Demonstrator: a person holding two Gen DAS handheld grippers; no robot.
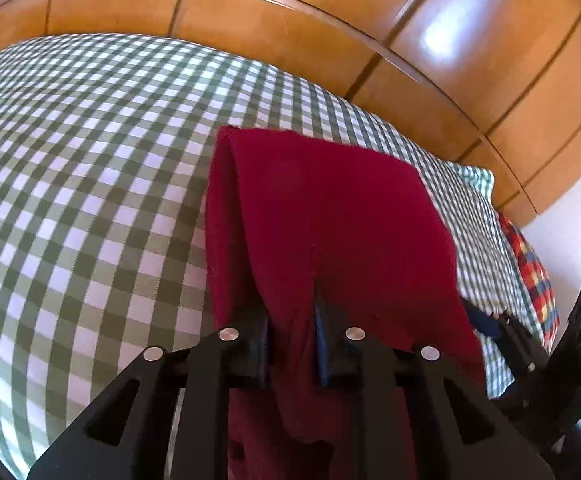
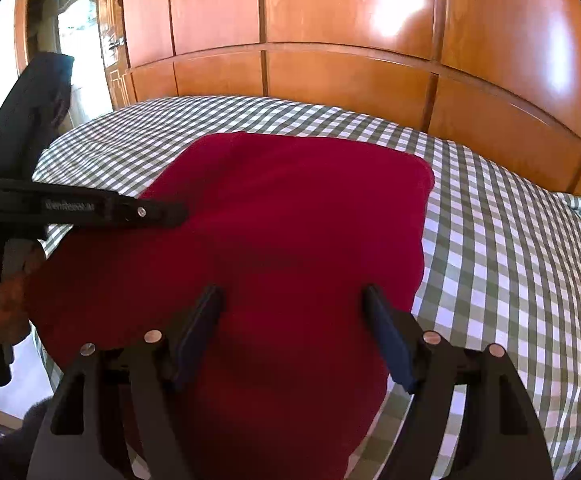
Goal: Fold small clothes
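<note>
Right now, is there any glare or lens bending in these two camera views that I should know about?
Left wrist view: white glare patches on the wooden wardrobe, and the checked bedsheet bulges from fisheye distortion. Right wrist view: a bright hotspot on the wardrobe panels, an overexposed doorway, and dark corners.

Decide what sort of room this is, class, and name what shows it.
Most likely a bedroom: a bed under a green-and-white checked sheet, glossy wooden wardrobe doors behind it, and a doorway at the far left.
</note>
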